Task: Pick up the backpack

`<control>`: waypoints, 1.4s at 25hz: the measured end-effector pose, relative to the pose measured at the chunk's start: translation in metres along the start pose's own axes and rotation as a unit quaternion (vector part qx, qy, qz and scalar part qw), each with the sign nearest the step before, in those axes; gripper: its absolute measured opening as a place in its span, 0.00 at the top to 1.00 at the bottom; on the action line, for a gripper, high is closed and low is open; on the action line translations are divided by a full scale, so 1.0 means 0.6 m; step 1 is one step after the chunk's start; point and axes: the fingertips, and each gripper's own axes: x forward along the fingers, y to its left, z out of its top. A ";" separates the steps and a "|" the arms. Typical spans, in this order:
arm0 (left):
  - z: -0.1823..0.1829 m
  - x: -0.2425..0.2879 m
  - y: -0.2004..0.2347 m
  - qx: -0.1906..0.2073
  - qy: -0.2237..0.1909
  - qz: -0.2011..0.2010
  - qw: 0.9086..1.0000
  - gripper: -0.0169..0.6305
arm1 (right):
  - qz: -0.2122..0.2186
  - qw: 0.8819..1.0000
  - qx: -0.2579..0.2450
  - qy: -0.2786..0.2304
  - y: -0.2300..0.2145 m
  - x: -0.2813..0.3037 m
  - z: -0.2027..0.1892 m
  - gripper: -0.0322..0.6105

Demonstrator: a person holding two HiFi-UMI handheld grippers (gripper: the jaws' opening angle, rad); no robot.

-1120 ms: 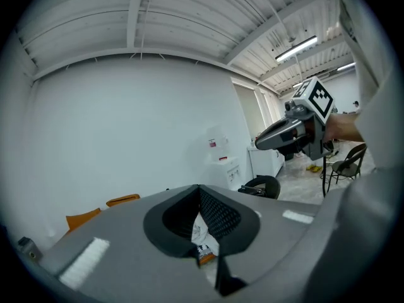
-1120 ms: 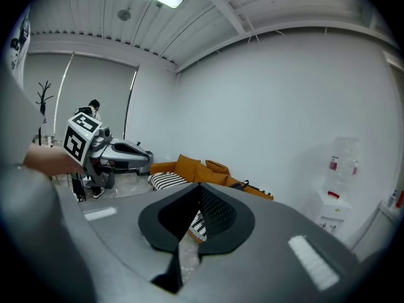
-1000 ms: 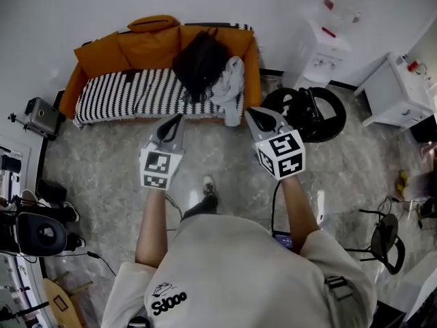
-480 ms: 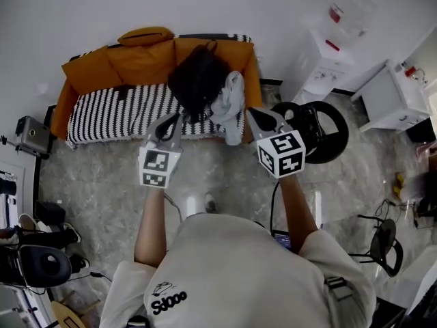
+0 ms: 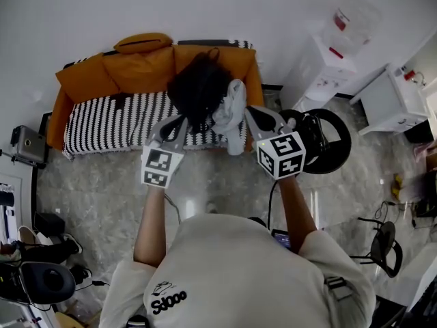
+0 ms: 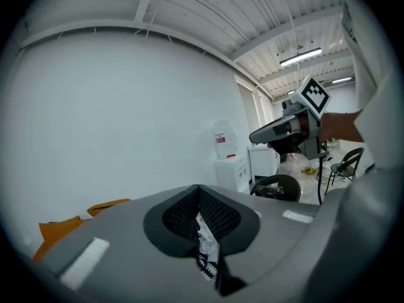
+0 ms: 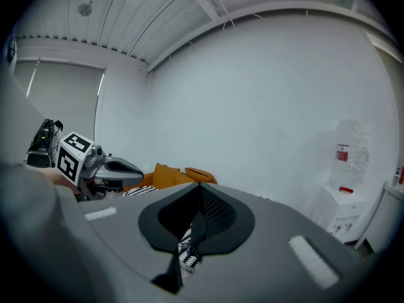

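Note:
A black backpack (image 5: 199, 87) leans against the orange back cushions of a sofa (image 5: 102, 118) with a black-and-white striped seat. A grey garment (image 5: 230, 111) hangs over the sofa's front edge beside it. In the head view my left gripper (image 5: 179, 123) is shut and empty, its tip at the sofa's front edge just below the backpack. To the right, my right gripper (image 5: 251, 115) is also shut and empty, beside the grey garment. Each gripper view shows jaws pressed together, with the other gripper (image 6: 284, 128) (image 7: 104, 166) off to the side.
A white water dispenser (image 5: 321, 63) stands right of the sofa, with a black round stool (image 5: 321, 130) in front of it. A white cabinet (image 5: 389, 101) is at far right. A folding chair (image 5: 382, 241) and camera gear (image 5: 27, 145) line the room's sides.
Both grippers and the person have advanced toward the sofa; the tips went from over the floor to the sofa's front edge. Jaws stayed shut.

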 end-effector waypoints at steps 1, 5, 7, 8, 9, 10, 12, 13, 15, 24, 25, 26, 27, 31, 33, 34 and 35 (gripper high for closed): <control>-0.003 0.005 0.006 0.000 0.002 -0.002 1.000 0.96 | 0.000 1.000 -0.002 0.002 0.000 0.009 -0.001 0.95; -0.016 0.019 0.029 -0.006 0.016 -0.002 1.000 0.96 | 0.007 1.000 0.006 0.011 0.003 0.037 -0.009 0.95; -0.019 0.027 0.039 -0.009 0.018 -0.004 1.000 0.96 | 0.015 1.000 0.009 0.002 0.004 0.045 -0.004 0.95; -0.018 0.032 0.044 -0.011 0.016 -0.004 1.000 0.96 | 0.018 1.000 0.009 -0.006 0.002 0.049 0.003 0.95; -0.016 0.038 0.050 -0.013 0.013 -0.002 1.000 0.96 | 0.020 1.000 0.008 -0.014 0.000 0.053 0.011 0.95; -0.014 0.043 0.056 -0.014 0.011 0.001 1.000 0.96 | 0.021 1.000 0.005 -0.021 -0.003 0.056 0.018 0.95; -0.011 0.053 0.065 -0.010 0.007 0.012 1.000 0.96 | 0.017 0.999 -0.002 -0.030 -0.012 0.064 0.026 0.95; -0.011 0.058 0.069 -0.006 0.006 0.016 1.000 0.96 | 0.013 0.999 -0.004 -0.030 -0.017 0.069 0.026 0.95; -0.014 0.071 0.076 0.003 0.007 0.020 1.000 0.96 | 0.008 1.000 0.001 -0.025 -0.030 0.086 0.020 0.95; -0.011 0.200 0.144 0.009 0.025 0.017 1.000 0.96 | 0.063 0.998 -0.021 0.015 -0.105 0.235 0.015 0.95; -0.009 0.218 0.155 0.008 0.030 0.017 0.999 0.96 | 0.063 0.998 -0.019 0.012 -0.121 0.253 0.021 0.95; -0.008 0.237 0.167 0.004 0.038 0.018 0.999 0.96 | 0.063 0.998 -0.015 0.008 -0.138 0.270 0.029 0.95; -0.010 0.258 0.179 -0.002 0.048 0.019 0.999 0.96 | 0.063 0.998 -0.011 0.004 -0.155 0.288 0.036 0.95; -0.023 0.331 0.230 -0.029 0.078 0.031 0.996 0.96 | 0.065 0.998 -0.005 -0.006 -0.217 0.355 0.055 0.95; -0.022 0.364 0.253 -0.030 0.076 0.034 0.996 0.96 | 0.066 0.998 0.009 -0.017 -0.250 0.385 0.066 0.95; -0.022 0.379 0.264 -0.026 0.074 0.037 0.996 0.96 | 0.066 0.997 0.017 -0.020 -0.267 0.399 0.069 0.95; -0.023 0.395 0.274 -0.021 0.073 0.040 0.996 0.96 | 0.065 0.997 0.024 -0.020 -0.285 0.414 0.071 0.95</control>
